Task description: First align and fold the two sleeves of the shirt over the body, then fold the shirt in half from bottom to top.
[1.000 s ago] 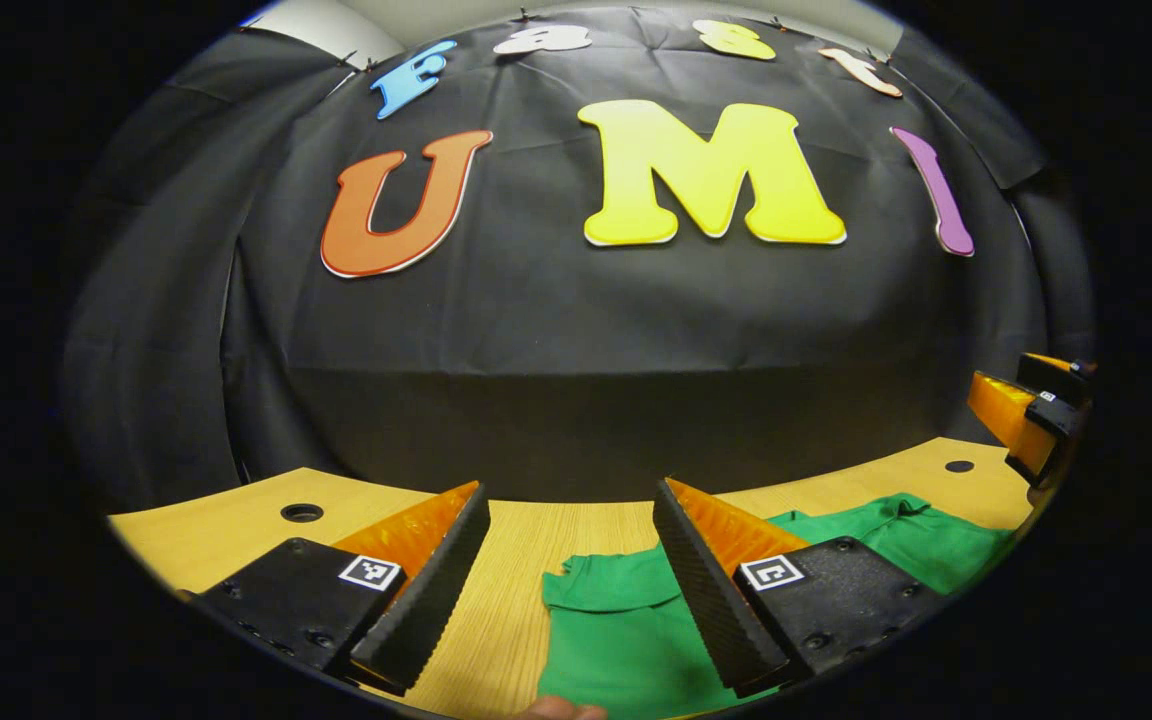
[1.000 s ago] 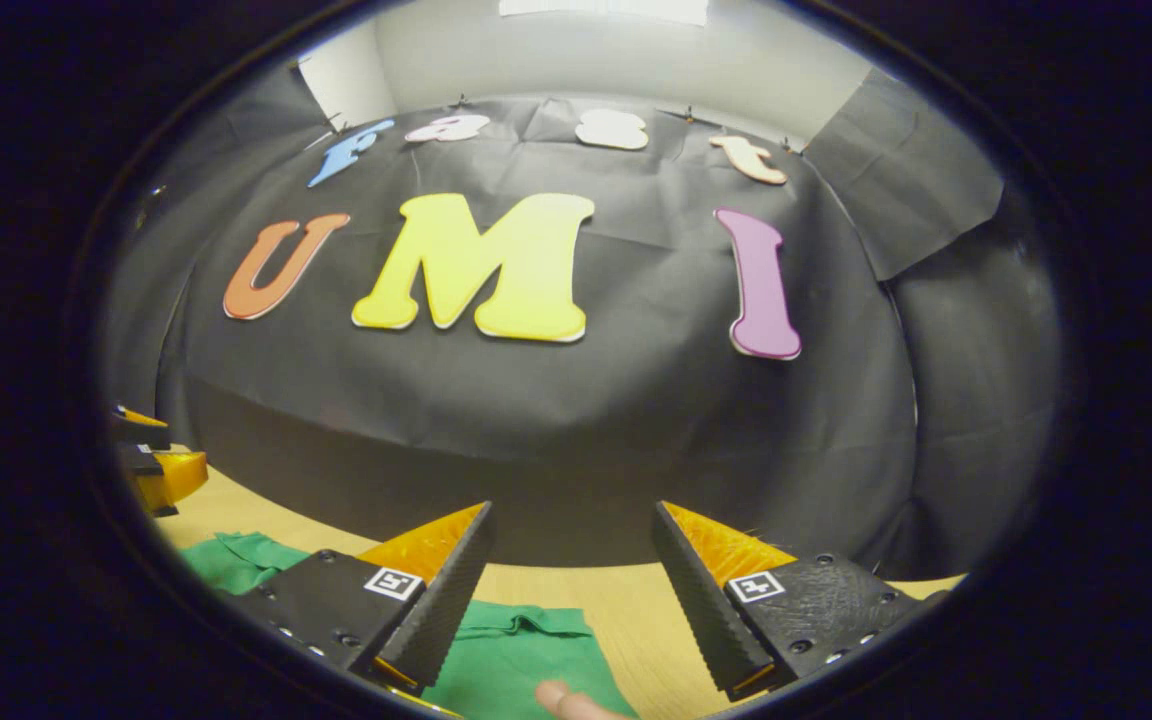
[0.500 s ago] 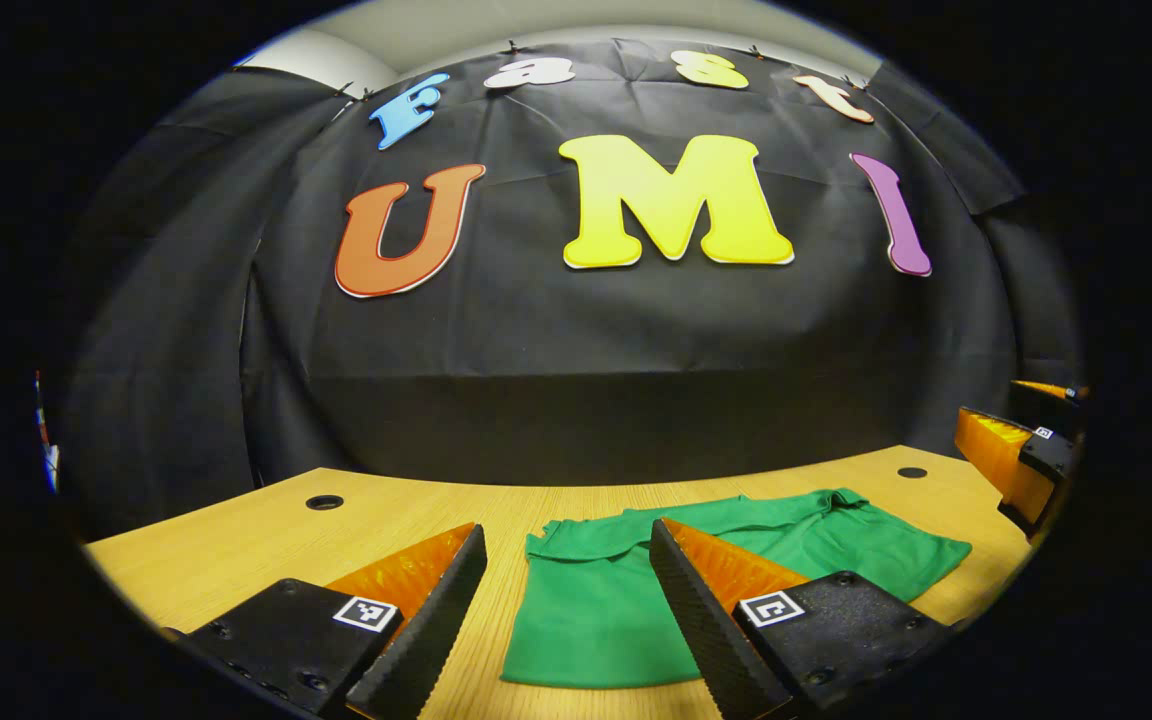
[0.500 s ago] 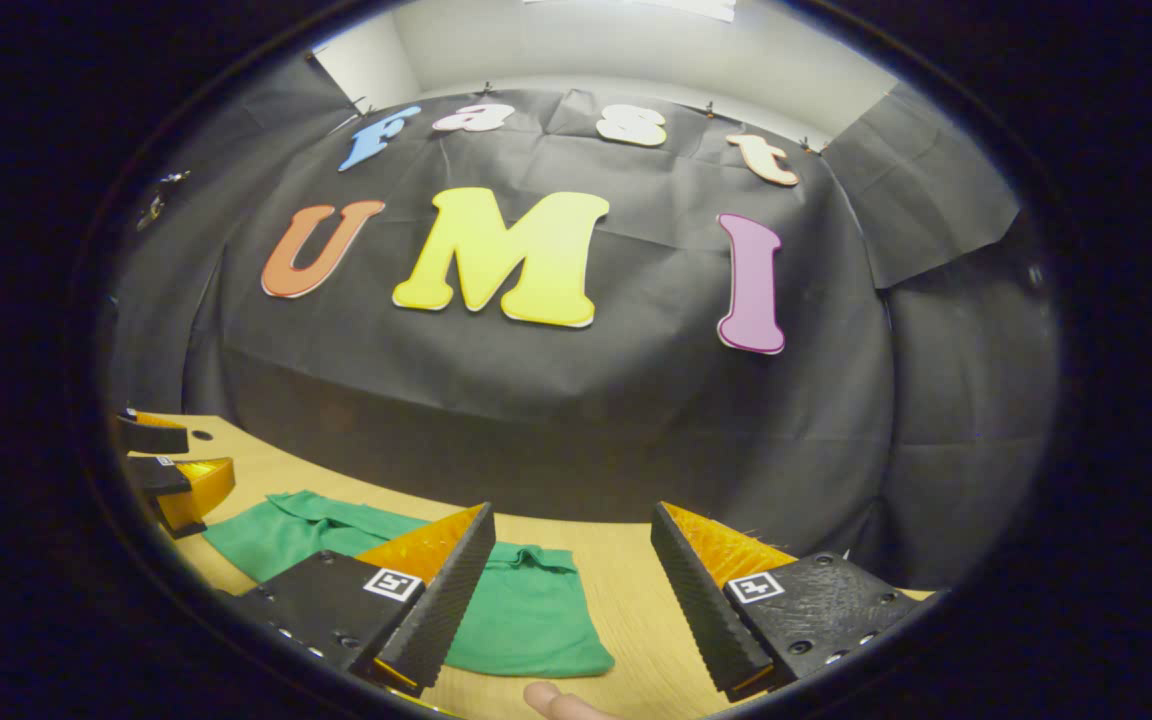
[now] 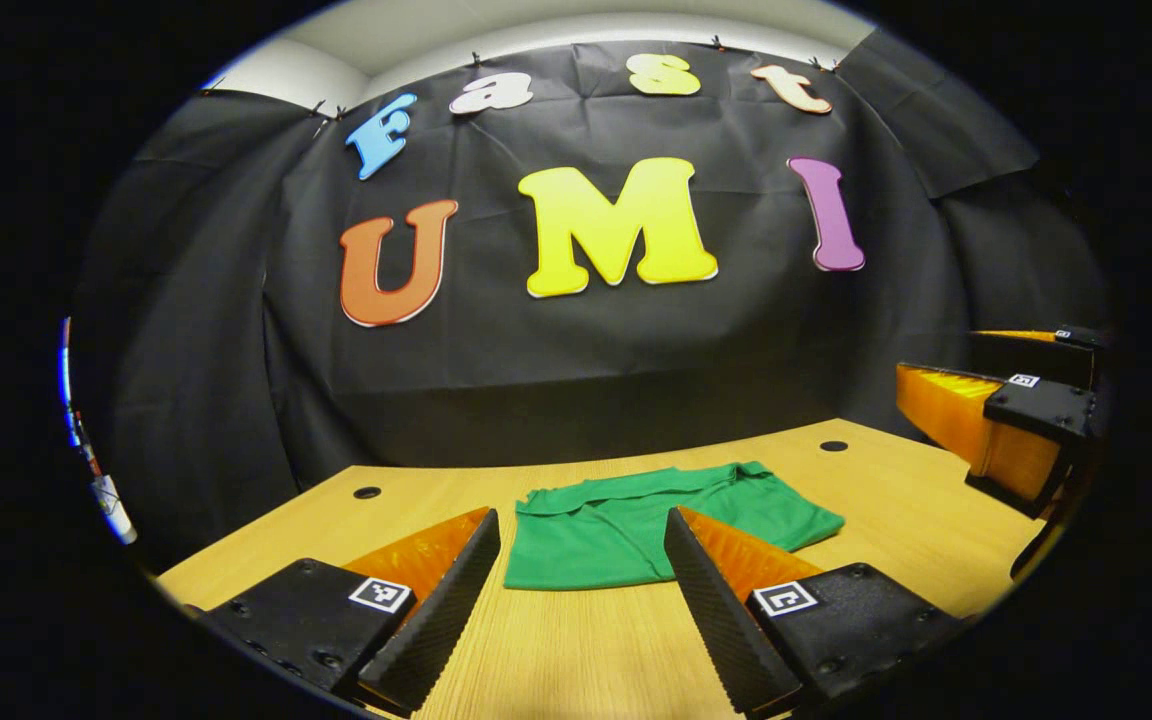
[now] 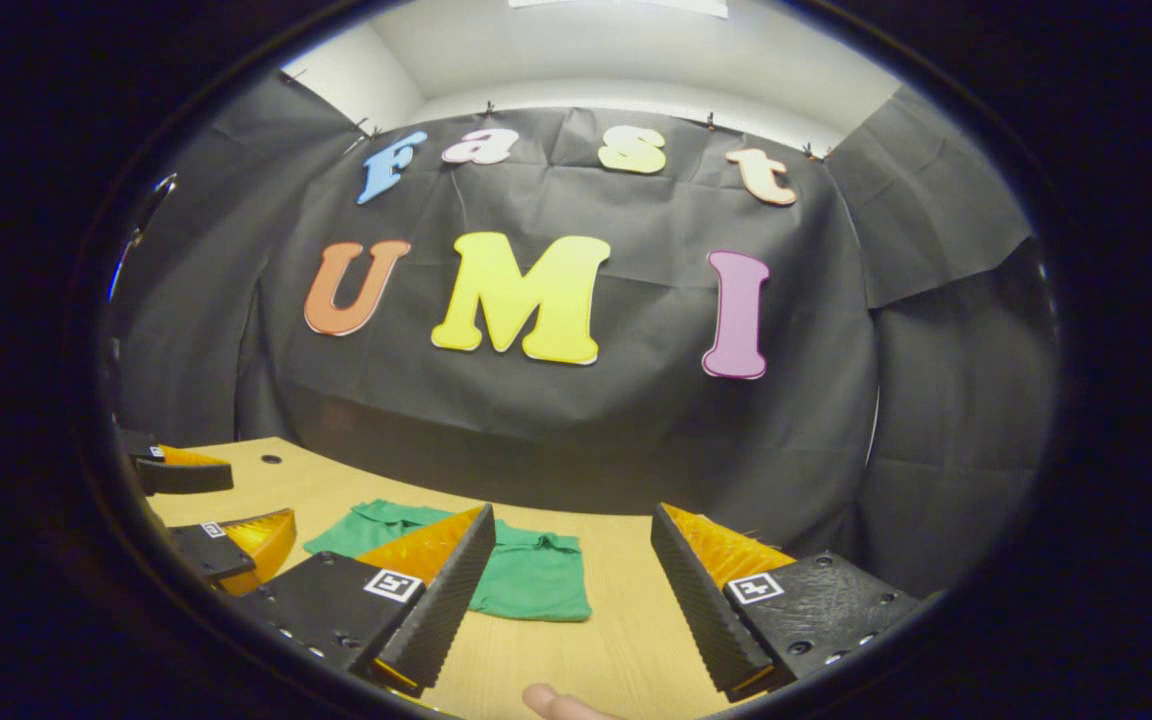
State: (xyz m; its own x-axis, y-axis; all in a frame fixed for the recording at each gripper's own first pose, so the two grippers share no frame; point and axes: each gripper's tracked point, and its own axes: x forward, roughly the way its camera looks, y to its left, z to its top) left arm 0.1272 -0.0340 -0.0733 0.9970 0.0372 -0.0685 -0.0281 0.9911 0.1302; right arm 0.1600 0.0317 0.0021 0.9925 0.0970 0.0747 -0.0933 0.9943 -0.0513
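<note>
Shirt (image 5: 636, 525) lies flat on table (image 5: 896, 520), a compact green rectangle just ahead of left claw (image 5: 581, 610), collar edge at the far side. Left claw jaws spread wide, empty, above the table. Right claw (image 6: 566, 610) also spread wide, empty; in its view the shirt (image 6: 526, 580) sits ahead, partly behind its left finger. A fingertip (image 6: 551, 700) pokes in at that view's lower edge. Looks like both folds are done, so the step in hand is likely retreat. To do it well: keep both claws apart and lifted, back straight off without brushing the near edge, so layers stay aligned.
</note>
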